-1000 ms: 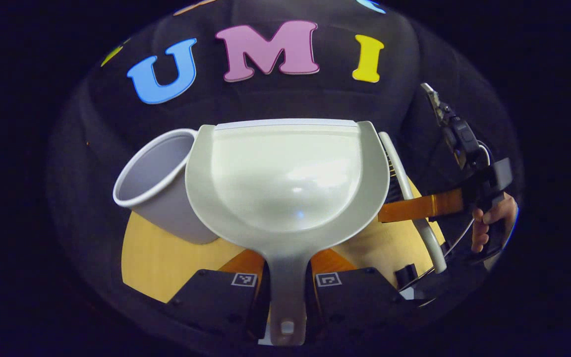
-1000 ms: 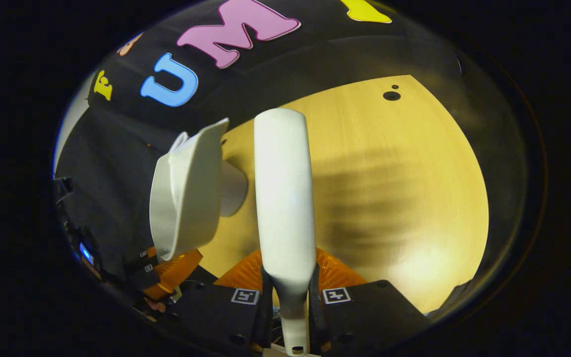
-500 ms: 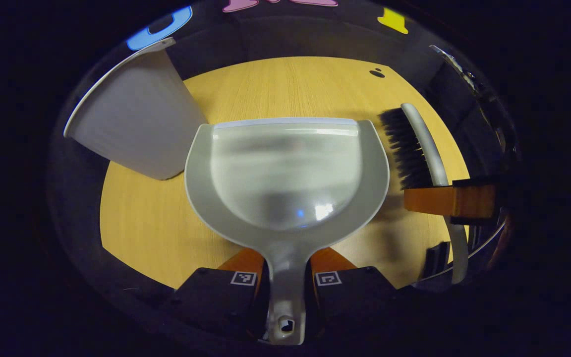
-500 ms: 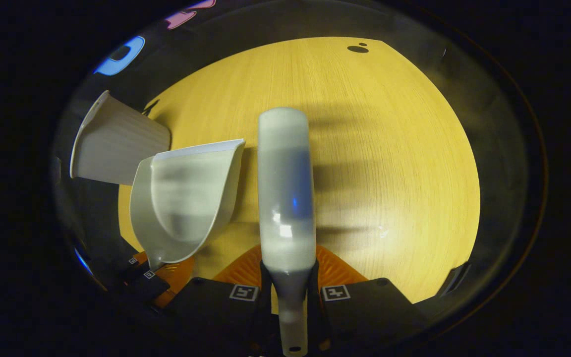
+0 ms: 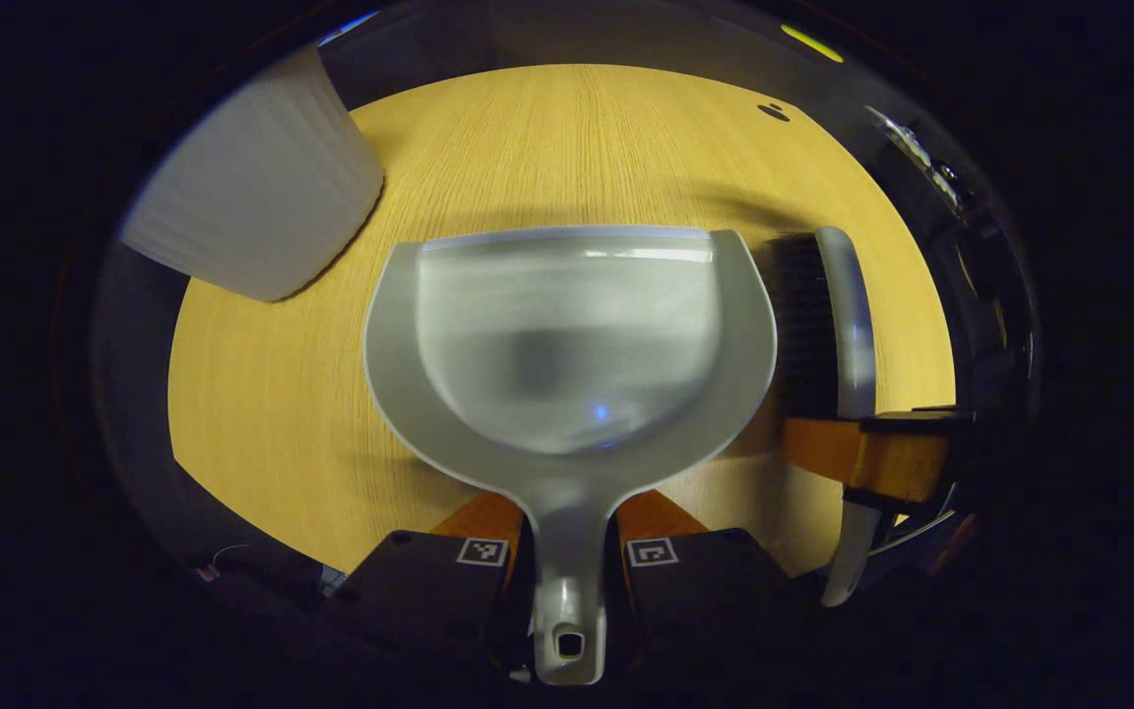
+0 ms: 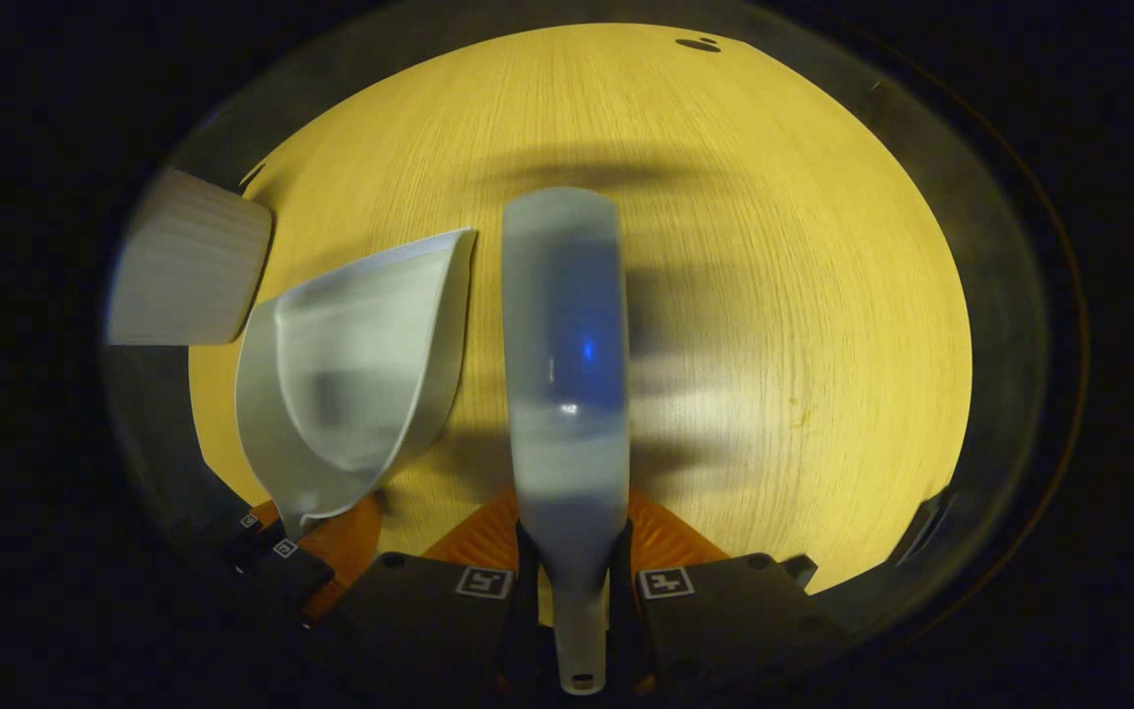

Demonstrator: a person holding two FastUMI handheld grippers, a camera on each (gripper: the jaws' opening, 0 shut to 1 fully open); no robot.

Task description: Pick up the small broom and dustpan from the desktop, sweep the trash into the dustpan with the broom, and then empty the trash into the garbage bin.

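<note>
Dustpan [image 5: 567, 335], likely light, stiff and slick plastic, hangs over the desk [image 5: 272, 394] with the left gripper [image 5: 567, 566] clamped on its narrow handle, the right gripper [image 6: 572, 591] likewise closed on the broom [image 6: 564, 364] handle

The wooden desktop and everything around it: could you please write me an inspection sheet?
Surface: light wooden desktop, no trash seen on it.
Job's things: pale grey plastic dustpan, pan looks empty; white-backed, dark-bristled small broom beside it; pale ribbed garbage bin at the desktop's edge.
Clutter: nothing seen.
Grippers: left hand-held gripper shut on the dustpan's handle; right hand-held gripper shut on the broom's handle.
Cables: nothing seen.
Surroundings: dark booth wall.
</note>
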